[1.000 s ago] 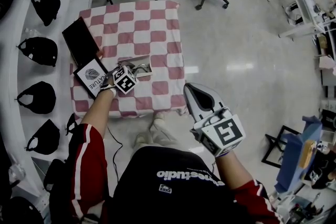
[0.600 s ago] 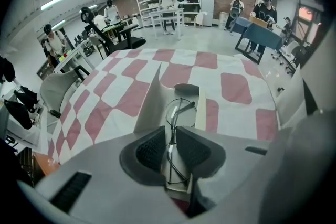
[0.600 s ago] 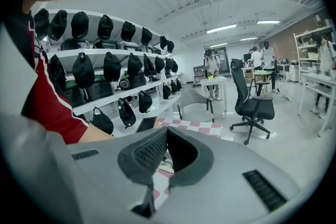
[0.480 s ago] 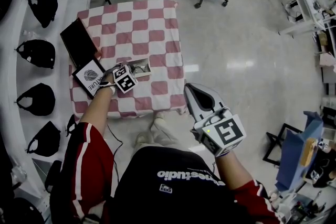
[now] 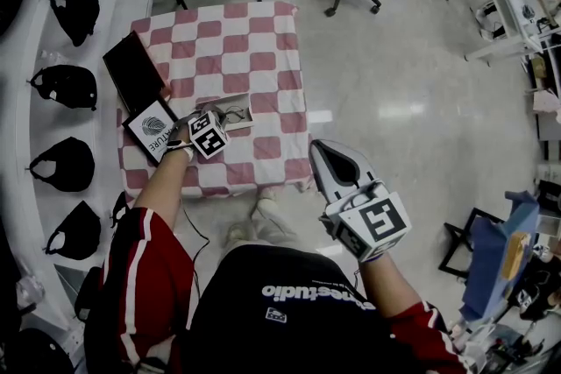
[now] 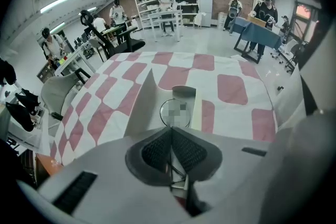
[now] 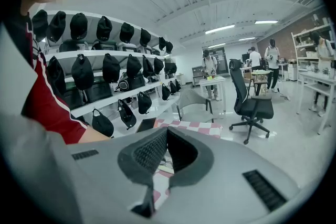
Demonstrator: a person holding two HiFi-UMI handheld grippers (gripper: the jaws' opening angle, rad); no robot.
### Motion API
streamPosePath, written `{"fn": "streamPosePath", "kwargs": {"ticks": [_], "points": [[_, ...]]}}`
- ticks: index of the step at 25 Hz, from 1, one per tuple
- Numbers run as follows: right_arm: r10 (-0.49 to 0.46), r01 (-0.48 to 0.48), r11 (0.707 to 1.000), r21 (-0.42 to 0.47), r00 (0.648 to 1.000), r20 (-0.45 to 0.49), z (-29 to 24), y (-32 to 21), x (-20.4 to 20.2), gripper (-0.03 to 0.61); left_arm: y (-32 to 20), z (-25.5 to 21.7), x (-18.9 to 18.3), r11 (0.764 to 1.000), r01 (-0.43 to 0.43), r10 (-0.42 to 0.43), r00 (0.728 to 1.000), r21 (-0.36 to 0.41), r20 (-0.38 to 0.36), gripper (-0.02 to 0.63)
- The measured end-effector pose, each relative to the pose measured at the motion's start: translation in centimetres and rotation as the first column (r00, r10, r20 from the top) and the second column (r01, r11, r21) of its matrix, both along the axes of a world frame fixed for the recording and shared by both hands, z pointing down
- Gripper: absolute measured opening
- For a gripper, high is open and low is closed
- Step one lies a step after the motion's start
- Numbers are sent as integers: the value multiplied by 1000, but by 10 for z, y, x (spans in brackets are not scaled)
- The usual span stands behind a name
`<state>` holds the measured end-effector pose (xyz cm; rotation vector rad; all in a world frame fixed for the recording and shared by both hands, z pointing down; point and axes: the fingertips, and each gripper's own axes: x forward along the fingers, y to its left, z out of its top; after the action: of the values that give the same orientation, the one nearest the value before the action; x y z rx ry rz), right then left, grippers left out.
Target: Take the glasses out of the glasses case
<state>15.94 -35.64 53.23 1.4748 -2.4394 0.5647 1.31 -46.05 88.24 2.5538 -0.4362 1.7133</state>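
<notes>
Pinching a thin wire of the glasses (image 6: 177, 113), left gripper (image 6: 170, 132) sits low at the open glasses case (image 6: 143, 107) on the checked cloth (image 6: 231, 86). Right gripper (image 7: 167, 132) jaws pressed together, nothing between, well apart from the cloth.

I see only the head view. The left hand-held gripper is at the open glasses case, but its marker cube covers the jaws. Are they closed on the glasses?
Observer: Yes. The left gripper view shows the left hand-held gripper shut on a thin wire part of the glasses.
Operator: And between the right jaws, is there anything?
Observer: No. The right hand-held gripper is shut, with nothing between its jaws.
</notes>
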Motion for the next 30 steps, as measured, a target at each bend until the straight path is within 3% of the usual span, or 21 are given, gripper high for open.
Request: {"fn": "streamPosePath", "kwargs": {"ticks": [16, 22, 30], "points": [[12, -11, 999, 30, 1000, -14, -17, 17, -14, 3, -2, -56, 6, 993, 53, -39, 990, 101, -133, 11], [15, -14, 999, 44, 1000, -26, -26, 30, -18, 3, -2, -64, 5, 989, 62, -43, 990, 136, -138, 11], [28, -26, 999, 31, 999, -44, -21, 42, -15, 3, 0, -43, 2, 990, 67, -52, 991, 122, -126, 11]]}}
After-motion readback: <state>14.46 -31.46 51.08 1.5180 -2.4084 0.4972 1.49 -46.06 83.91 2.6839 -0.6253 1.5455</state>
